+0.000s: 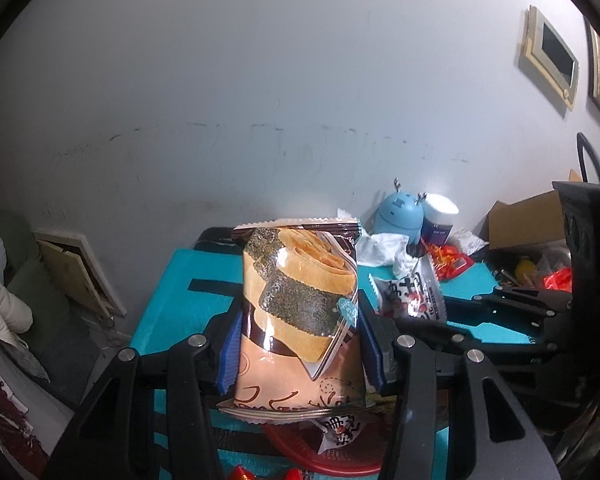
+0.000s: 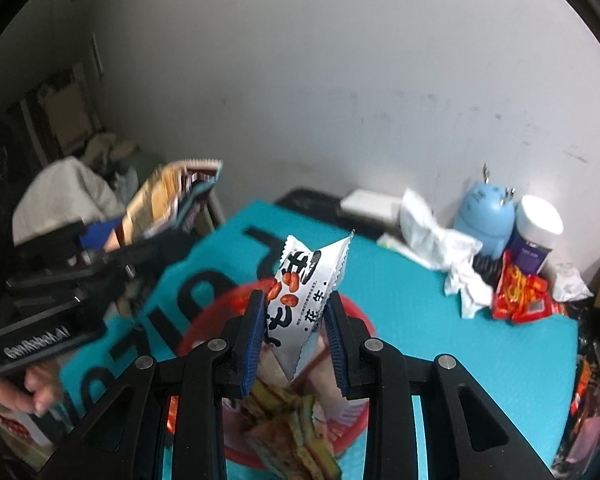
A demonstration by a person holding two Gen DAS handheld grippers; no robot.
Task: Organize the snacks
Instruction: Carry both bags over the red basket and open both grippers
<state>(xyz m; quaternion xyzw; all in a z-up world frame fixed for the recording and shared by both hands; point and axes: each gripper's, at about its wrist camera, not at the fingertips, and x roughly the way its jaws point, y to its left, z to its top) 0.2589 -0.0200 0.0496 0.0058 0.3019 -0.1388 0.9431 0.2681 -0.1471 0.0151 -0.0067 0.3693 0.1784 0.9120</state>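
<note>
Snack packs held above a red basket (image 2: 358,312), one in each gripper.
Much of the basket is hidden behind the fingers, and the packs inside it are blurred. The left gripper (image 1: 298,346) is clamped on a seaweed-roll pack (image 1: 300,312), upright between its blue pads; the right gripper (image 2: 296,340) is pinched on a white peanut pack (image 2: 300,300), over the basket on the teal mat (image 2: 440,340). The basket holds several packs, one a seaweed-roll pack.
</note>
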